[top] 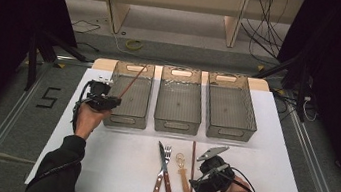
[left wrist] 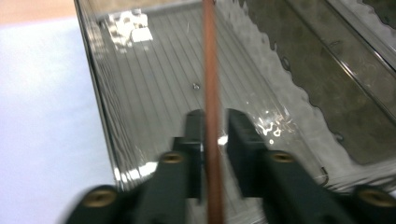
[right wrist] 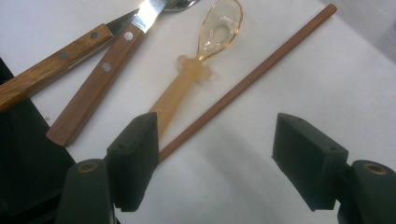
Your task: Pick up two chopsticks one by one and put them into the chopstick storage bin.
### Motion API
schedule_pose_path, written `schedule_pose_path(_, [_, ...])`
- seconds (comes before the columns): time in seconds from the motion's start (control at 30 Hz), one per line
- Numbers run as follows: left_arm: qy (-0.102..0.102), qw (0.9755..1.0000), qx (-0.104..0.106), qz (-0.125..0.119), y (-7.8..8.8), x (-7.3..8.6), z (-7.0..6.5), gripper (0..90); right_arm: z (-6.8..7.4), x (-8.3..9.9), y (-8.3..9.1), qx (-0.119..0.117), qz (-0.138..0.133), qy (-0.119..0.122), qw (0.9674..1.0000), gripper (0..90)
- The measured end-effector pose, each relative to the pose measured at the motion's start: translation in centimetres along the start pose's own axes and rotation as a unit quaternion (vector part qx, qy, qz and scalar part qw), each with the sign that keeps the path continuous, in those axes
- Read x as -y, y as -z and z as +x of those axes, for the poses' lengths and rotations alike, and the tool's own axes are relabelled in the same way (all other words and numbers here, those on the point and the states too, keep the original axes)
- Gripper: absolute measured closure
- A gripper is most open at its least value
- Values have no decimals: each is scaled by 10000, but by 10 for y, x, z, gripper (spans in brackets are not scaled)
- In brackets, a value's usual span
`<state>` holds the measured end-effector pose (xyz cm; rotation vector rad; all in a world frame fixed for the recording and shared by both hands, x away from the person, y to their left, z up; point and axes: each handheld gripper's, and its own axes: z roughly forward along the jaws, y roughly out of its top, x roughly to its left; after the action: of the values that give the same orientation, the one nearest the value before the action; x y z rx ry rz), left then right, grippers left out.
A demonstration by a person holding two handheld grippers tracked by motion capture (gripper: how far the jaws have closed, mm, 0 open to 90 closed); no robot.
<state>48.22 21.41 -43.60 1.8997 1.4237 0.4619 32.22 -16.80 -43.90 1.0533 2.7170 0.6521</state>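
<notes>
**Brown chopstick at the left bin; cutlery lying on the white surface**

Brown wooden chopstick [top: 132,81]: slanting up over the left bin [top: 142,109], its lower end lying between the fingers [left wrist: 244,135] of the left gripper [top: 106,99]. In the left gripper view the fingers are standing a little apart, one on each side of the stick, with a thin gap showing on either side; they are not pressing on it.

Left bin: clear plastic, sitting at the far left of a row of three. Middle bin [top: 176,119] and right bin [top: 251,120] are sitting just beside it.

Right gripper [top: 205,174]: hovering low over the near right part of the white surface [top: 272,181], fingers [right wrist: 133,154] standing wide and holding nothing.

Second chopstick [top: 192,167]: lying flat on the surface, passing just beside the right gripper's fingers.

Amber plastic spoon [top: 182,168]: lying beside the second chopstick.

Knife [top: 164,171] and fork [top: 161,175], both wood-handled: lying crossed, left of the spoon.
</notes>
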Motion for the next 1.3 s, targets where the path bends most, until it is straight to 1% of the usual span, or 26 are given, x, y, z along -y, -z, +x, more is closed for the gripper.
schedule_pose_path(0.03, [6, 10000, -11, 2, 0, 0, 0, 603, 0, 0, 0, -9, -2, 3, 10000, 322])
schedule_pose_path(0.1, [30, 10000, 23, -13, 0, 0, 0, 527, 0, 0, 0, -11, 0, 3, 10000, 322])
schedule_pose_path(0.13, [82, 9999, 94, -36, 2, 1, 0, 493, 0, 0, 0, -7, -2, -2, 10000, 322])
schedule_pose_path(0.23, [113, 9996, 213, -153, 10, 4, -1, 410, -1, 0, 1, 15, 0, -6, 10000, 323])
schedule_pose_path(0.27, [124, 9993, 284, -220, 14, 5, -2, 376, -2, 1, 1, 32, 5, -15, 10000, 323])
schedule_pose_path(0.3, [124, 9984, 450, -323, 19, 7, -3, 347, -2, 1, 1, 51, 22, -10, 10000, 323])
schedule_pose_path(0.33, [125, 9977, 553, -382, 22, 9, -4, 320, -1, 1, 0, 89, 62, -10, 9999, 323])
schedule_pose_path(0.37, [124, 9962, 714, -479, 27, 13, -6, 304, -1, 1, 0, 112, 84, -4, 9999, 326])
schedule_pose_path(0.4, [114, 9953, 805, -527, 31, 16, -8, 289, -1, 1, -1, 116, 135, 41, 9998, 327])
schedule_pose_path(0.43, [117, 9942, 894, -592, 35, 20, -10, 276, 0, 1, -2, 106, 161, 14, 9998, 329])
schedule_pose_path(0.5, [37, 9929, 1023, -600, 39, 26, -15, 259, 1, 2, -3, 121, 221, 30, 9997, 338])
schedule_pose_path(0.57, [-21, 9914, 1107, -690, 44, 32, -19, 235, 3, 2, -5, 118, 279, 32, 9995, 348])
schedule_pose_path(0.6, [-78, 9910, 1137, -704, 47, 34, -21, 235, 4, 2, -6, 131, 320, 47, 9994, 352])
schedule_pose_path(0.63, [-125, 9909, 1115, -742, 49, 37, -23, 234, 4, 2, -7, 133, 331, 75, 9993, 358])
schedule_pose_path(0.7, [-228, 9901, 1122, -817, 53, 42, -28, 234, 3, 1, -9, 190, 352, 45, 9992, 370])
schedule_pose_path(0.77, [-277, 9894, 1121, -876, 56, 46, -31, 231, 1, 0, -10, 226, 323, -44, 9992, 380])
schedule_pose_path(0.8, [-274, 9887, 1141, -936, 58, 50, -34, 229, -2, -2, -11, 236, 324, -88, 9992, 384])
schedule_pose_path(0.87, [-330, 9881, 1153, -960, 60, 56, -39, 221, -7, -6, -14, 269, 311, -170, 9990, 393])
schedule_pose_path(0.9, [-426, 9876, 1175, -946, 61, 60, -42, 219, -9, -7, -16, 303, 289, -218, 9989, 395])
schedule_pose_path(0.93, [-459, 9873, 1188, -947, 62, 63, -44, 217, -12, -10, -18, 317, 331, -255, 9986, 398])
schedule_pose_path(1.0, [-485, 9868, 1224, -946, 64, 69, -47, 210, -15, -14, -22, 338, 338, -308, 9984, 407])
schedule_pose_path(1.1, [-512, 9861, 1234, -986, 68, 76, -49, 207, -18, -19, -27, 350, 379, -323, 9981, 414])
schedule_pose_path(1.2, [-502, 9854, 1275, -1014, 70, 82, -52, 200, -16, -25, -32, 306, 452, -321, 9980, 424])
schedule_pose_path(1.3, [-531, 9855, 1298, -960, 70, 87, -55, 194, -14, -29, -36, 294, 533, -288, 9977, 435])
